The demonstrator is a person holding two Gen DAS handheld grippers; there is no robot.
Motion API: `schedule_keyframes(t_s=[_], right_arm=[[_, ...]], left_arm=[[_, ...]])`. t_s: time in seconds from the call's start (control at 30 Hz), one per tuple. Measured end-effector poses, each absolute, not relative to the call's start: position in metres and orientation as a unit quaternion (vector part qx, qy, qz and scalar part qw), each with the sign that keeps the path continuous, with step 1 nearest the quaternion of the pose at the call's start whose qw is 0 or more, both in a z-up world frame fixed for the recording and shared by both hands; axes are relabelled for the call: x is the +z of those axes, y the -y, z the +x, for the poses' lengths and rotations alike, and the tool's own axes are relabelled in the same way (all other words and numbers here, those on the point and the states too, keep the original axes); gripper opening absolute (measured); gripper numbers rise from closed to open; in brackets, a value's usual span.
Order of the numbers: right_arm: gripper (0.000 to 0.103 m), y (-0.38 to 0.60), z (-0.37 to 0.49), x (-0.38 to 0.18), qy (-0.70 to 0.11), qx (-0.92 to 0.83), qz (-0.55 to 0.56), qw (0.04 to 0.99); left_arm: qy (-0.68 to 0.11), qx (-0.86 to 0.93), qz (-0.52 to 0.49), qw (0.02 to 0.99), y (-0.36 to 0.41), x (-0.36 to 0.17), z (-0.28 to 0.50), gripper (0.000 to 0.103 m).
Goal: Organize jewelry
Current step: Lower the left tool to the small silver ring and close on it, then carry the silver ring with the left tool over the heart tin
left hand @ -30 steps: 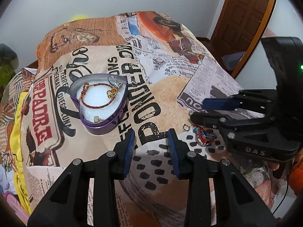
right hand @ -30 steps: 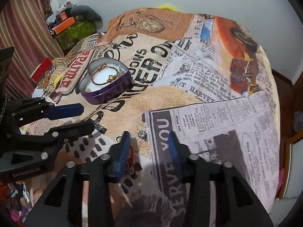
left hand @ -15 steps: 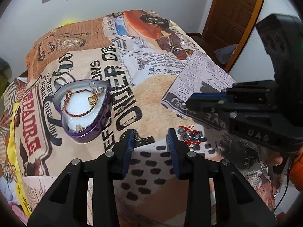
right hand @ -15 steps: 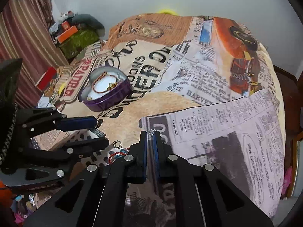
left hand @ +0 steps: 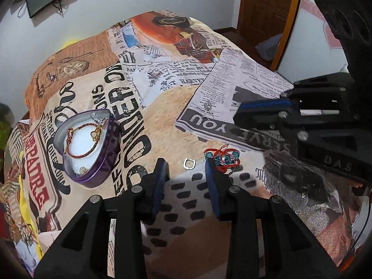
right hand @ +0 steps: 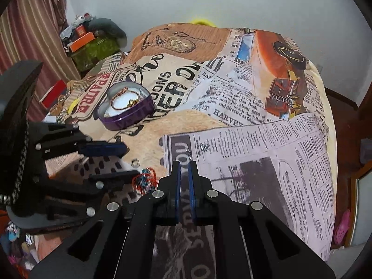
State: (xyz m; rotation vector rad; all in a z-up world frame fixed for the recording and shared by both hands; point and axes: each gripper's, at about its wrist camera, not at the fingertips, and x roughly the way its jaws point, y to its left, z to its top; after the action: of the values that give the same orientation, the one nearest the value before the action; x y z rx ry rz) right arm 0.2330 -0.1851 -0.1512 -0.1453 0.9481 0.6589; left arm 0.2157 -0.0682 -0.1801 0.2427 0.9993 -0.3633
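Observation:
A purple heart-shaped tin sits on the printed bedspread with a red-and-gold bracelet on its white pad; it also shows in the right wrist view. A small silver ring and a red cord bracelet with blue beads lie just ahead of my open, empty left gripper. My right gripper is shut with a thin gap, and nothing shows between its pads. A small silver earring lies on the newsprint patch just beyond it.
The bedspread falls away at its edges. A wooden door stands at the back right. Boxes and clutter are piled by a striped curtain at the left. The right gripper's body hangs over the bed's right side.
My right gripper has closed from wide open and moved forward over the newsprint patch. My left gripper has swung right, so the ring and beaded bracelet now lie just ahead of its fingers.

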Motion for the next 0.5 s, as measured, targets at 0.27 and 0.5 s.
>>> schedule_keyframes(t_s=[0.27,0.5], right_arm=[[0.015,0.194,0.24,-0.16,-0.467,0.296,-0.068,0.83],[0.026,0.19,0.253,-0.163,-0.472,0.298,-0.058,0.828]], left_arm=[[-0.477,-0.179,0.107,0.854,0.068,-0.184,0.219,0.011],[-0.476,-0.181,0.08,0.857,0.061,-0.186,0.22,0.008]])
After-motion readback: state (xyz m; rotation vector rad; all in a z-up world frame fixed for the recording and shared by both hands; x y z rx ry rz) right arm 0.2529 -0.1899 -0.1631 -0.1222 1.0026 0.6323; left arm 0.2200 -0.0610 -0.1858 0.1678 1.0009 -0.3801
